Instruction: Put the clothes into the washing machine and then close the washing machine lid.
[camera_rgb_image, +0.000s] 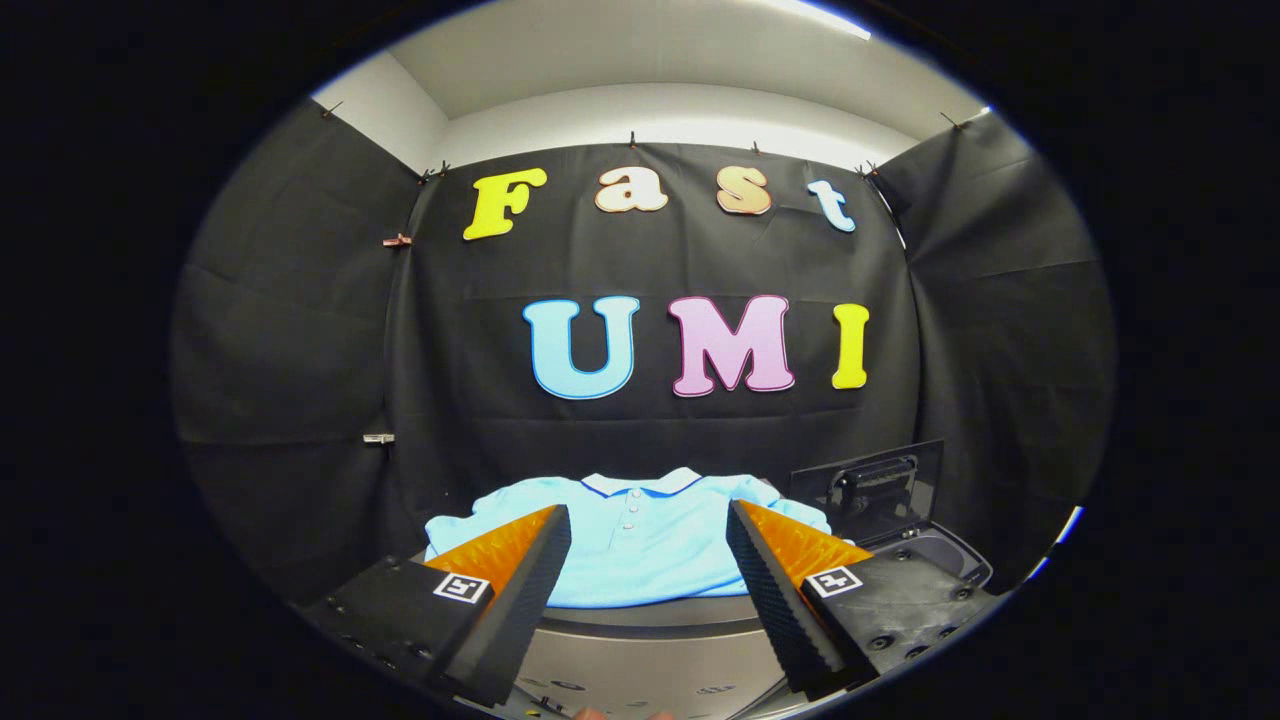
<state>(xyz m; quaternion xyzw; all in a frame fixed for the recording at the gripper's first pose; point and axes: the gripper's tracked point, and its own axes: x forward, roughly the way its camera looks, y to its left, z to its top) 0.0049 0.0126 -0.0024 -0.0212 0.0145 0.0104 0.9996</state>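
The black cloth booth wall (640, 440) stands behind everything ahead of me, held along its top edge by small clips.

Below it is the washing machine (650, 640), seen from above: a pale, rounded top surface runs under my fingers and out beyond them. Its lid (870, 485) is raised, standing tilted up at the far right, beyond my right finger, with a dark handle bar across its inner face. Just below the lid, a dark rounded rim of the machine's opening shows beside my right finger.

The light blue polo shirt (640, 545) lies flat on the machine's top, collar and button placket facing up, collar toward the wall. It is just ahead of my fingers and spans the gap between them; it is not inside the machine.

My gripper (648, 530) is spread wide, fingers well apart, holding nothing and not touching the shirt.
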